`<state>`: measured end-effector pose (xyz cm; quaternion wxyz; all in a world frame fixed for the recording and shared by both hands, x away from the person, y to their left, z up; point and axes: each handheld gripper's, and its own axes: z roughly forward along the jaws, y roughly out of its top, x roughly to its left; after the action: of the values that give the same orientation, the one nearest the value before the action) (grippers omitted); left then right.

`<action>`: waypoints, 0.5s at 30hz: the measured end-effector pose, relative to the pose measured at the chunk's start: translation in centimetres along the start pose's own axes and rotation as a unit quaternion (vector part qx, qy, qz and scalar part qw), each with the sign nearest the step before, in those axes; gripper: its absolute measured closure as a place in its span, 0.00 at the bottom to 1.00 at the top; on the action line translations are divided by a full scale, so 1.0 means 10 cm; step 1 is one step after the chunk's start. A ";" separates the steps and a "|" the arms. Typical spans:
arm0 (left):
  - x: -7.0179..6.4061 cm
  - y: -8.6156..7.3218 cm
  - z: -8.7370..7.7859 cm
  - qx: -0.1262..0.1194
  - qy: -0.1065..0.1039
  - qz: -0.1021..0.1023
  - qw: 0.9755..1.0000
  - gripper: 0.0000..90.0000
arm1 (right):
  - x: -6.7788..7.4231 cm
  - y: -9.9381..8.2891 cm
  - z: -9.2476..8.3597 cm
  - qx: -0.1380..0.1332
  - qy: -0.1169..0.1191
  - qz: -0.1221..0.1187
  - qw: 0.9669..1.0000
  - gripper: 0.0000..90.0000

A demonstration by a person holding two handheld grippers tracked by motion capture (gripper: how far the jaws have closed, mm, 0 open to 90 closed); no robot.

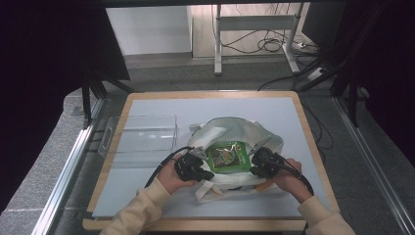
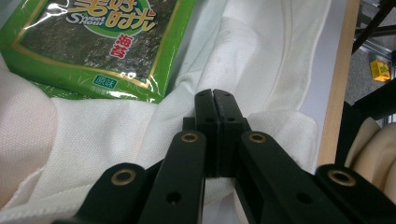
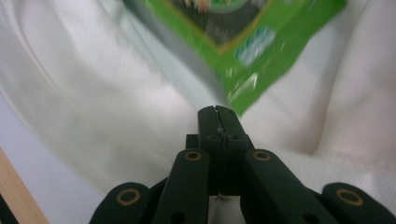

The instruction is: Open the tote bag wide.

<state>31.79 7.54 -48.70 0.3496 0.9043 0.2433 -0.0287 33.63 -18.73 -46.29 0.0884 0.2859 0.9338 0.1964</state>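
Cream sleeves [image 1: 147,208] — black fingers [image 2: 205,105], brass-ringed screws, black cables.

White cloth bag [image 1: 230,131]: soft, rumpled, lying flat at centre of high view, mouth spread wide, handle loop trailing at lower edge. Weave and creases clear in left gripper view [image 2: 261,60]; blurred in right gripper view [image 3: 84,107].

Green snack packet [image 1: 226,156]: flat, glossy, dark seaweed picture, yellow border, Chinese lettering. Lies face up in bag's open mouth, slightly skewed. Upper left of left gripper view [image 2: 98,42]; top centre of right gripper view [image 3: 243,42], motion-blurred.
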 end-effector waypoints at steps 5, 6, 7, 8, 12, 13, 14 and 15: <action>0.00 0.00 0.00 0.001 0.001 0.001 1.000 1.00 | 0.03 0.13 -0.07 -0.037 -0.004 -0.008 0.999 0.99; -0.01 0.00 -0.01 0.000 0.001 0.002 1.000 1.00 | 0.06 0.19 -0.09 -0.051 -0.002 -0.011 0.999 0.99; -0.01 0.00 -0.01 0.000 0.001 0.002 1.000 1.00 | 0.07 0.22 -0.10 -0.055 -0.003 -0.011 0.998 0.99; -0.01 0.00 -0.01 0.000 0.001 0.002 1.000 1.00 | 0.07 0.22 -0.10 -0.055 -0.003 -0.011 0.998 0.99; -0.01 0.00 -0.01 -0.001 0.001 0.001 1.000 1.00 | 0.11 0.35 -0.10 -0.067 -0.006 -0.019 0.998 0.99; -0.01 0.00 -0.01 -0.001 0.001 0.001 1.000 1.00 | 0.11 0.35 -0.10 -0.067 -0.006 -0.019 0.998 0.99; -0.01 0.00 -0.01 -0.001 0.001 0.001 1.000 1.00 | 0.12 0.37 -0.09 -0.070 -0.010 -0.020 0.997 0.99; -0.01 0.00 -0.01 -0.001 0.001 0.002 1.000 1.00 | 0.13 0.39 -0.09 -0.073 -0.010 -0.021 0.997 0.99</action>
<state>31.69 7.55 -48.60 0.3501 0.9044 0.2423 -0.0268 34.27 -15.32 -43.89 0.1225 0.2613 0.9217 0.2593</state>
